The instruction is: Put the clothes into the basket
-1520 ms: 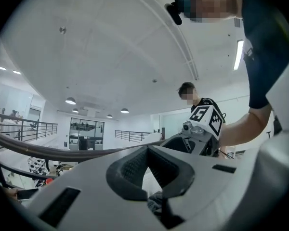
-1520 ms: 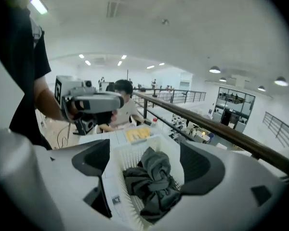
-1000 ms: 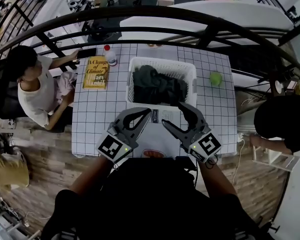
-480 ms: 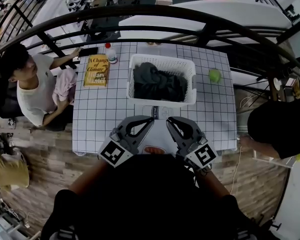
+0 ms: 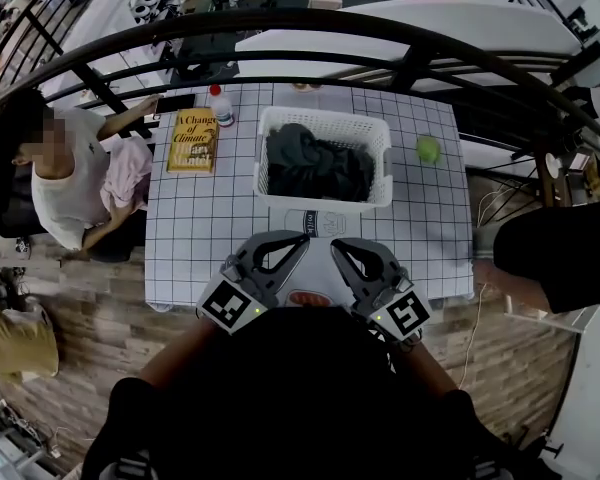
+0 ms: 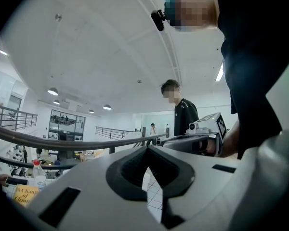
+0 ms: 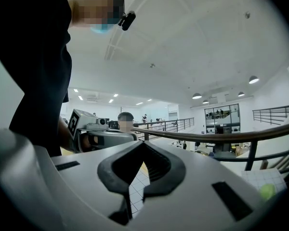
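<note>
1. Changed over the last second: the left hand-held gripper (image 5: 302, 238) has drawn back from the basket toward the wearer. Its jaws were clenched then and are clenched now. In the left gripper view the tips meet, with only checked cloth visible through the loop behind them and nothing gripped.
2. The right hand-held gripper (image 5: 337, 244) has drawn back as well. Its jaws stood wide a second ago and have just been closing. They are now clenched tip to tip with nothing between them.
3. The two grippers sit side by side, close but apart, over the near edge of the worktop (image 5: 200, 238). Both point toward the basket. Under them lies a flat white cloth (image 5: 318, 268) with dark print and a red mark; I cannot tell what kind of cloth it is.
4. The white slatted basket (image 5: 280, 193) is unmoved at mid-worktop, toward the far edge. Its open top faces up and its long axis runs left to right, parallel to the far edge.
5. The dark clothes (image 5: 315, 163) are unchanged. They are heaped inside the basket and spread along its length, grey-green at the left and blacker at the right.
6. Other items, left to right: a seated person (image 5: 65, 173) beside the worktop, a yellow book (image 5: 192, 142), and a red-capped bottle (image 5: 220, 108). A green ball (image 5: 429, 149) lies right of the basket, well clear of it.
</note>
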Demonstrator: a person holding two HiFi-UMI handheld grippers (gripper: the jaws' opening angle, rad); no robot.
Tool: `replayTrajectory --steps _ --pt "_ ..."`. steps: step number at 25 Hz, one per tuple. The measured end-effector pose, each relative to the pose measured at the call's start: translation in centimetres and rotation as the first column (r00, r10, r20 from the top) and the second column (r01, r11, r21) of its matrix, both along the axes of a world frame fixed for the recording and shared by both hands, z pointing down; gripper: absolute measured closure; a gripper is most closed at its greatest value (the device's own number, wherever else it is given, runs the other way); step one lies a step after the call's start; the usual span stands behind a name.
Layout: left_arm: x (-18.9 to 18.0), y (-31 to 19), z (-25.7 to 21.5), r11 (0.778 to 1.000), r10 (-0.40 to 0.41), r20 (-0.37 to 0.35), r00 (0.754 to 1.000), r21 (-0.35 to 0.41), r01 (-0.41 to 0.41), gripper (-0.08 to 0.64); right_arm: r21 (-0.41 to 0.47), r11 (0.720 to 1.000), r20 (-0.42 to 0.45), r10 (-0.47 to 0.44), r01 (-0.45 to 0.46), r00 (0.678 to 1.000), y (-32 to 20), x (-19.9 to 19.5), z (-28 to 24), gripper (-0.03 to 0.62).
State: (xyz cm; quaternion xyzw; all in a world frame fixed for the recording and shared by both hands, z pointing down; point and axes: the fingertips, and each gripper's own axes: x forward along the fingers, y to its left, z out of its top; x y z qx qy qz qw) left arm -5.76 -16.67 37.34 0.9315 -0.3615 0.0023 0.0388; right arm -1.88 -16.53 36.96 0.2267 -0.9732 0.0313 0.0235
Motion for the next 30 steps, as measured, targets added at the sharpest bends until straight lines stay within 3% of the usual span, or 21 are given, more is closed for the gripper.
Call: replayTrajectory --steps 15,30 --pt "0.25 0.26 0.44 1.000 0.001 0.021 1.000 0.004 -0.001 0.557 0.014 1.000 -0.015 0.009 -0.009 1.000 -0.22 0.34 0.10 0.575" --pt "0.16 0.27 0.14 1.000 -0.011 -0.003 1.000 0.000 0.011 0.557 0.003 1.000 -0.013 0.000 0.000 1.000 0.11 0.49 0.06 0.575"
